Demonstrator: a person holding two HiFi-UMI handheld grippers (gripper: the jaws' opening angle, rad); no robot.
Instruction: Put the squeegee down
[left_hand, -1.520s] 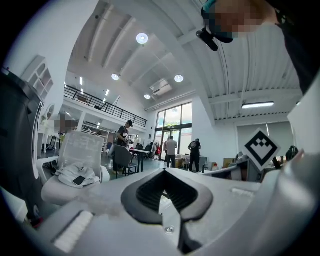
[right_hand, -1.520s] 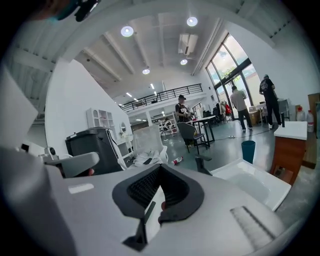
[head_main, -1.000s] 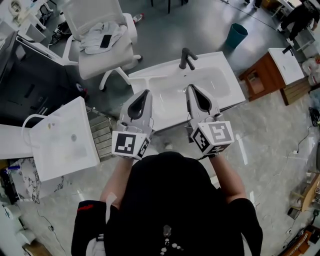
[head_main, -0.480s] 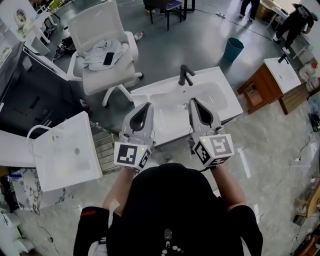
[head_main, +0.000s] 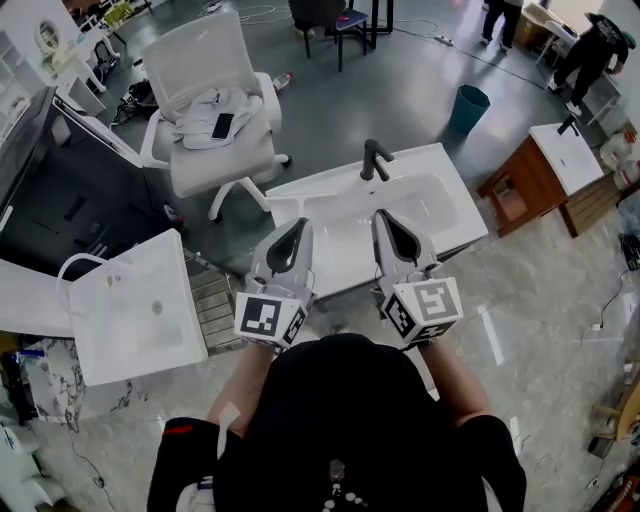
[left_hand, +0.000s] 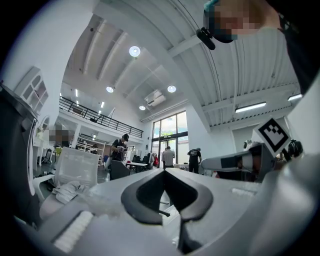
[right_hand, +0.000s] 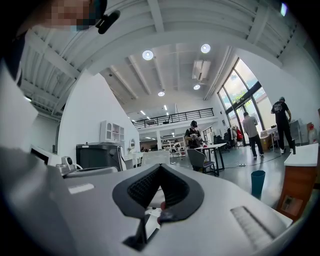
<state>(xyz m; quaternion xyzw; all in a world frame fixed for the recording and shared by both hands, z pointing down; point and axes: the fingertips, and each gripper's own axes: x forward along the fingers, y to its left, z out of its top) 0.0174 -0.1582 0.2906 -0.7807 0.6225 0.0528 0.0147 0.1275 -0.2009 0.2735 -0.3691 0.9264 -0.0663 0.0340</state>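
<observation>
Head view: the left claw (head_main: 302, 224) and right claw (head_main: 379, 214) hang side by side above a white sink (head_main: 445, 205), each with its jaws together and holding nothing. No view shows the squeegee clearly.

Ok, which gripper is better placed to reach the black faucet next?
Right, probably. The right gripper points almost straight at the faucet over the sink; the left gripper sits off to its side. Both are shut, holding nothing.

glossy sink (head_main: 322, 198), matt tap (head_main: 372, 158), probably metal, and a wood-fronted cabinet (head_main: 520, 176)
</observation>
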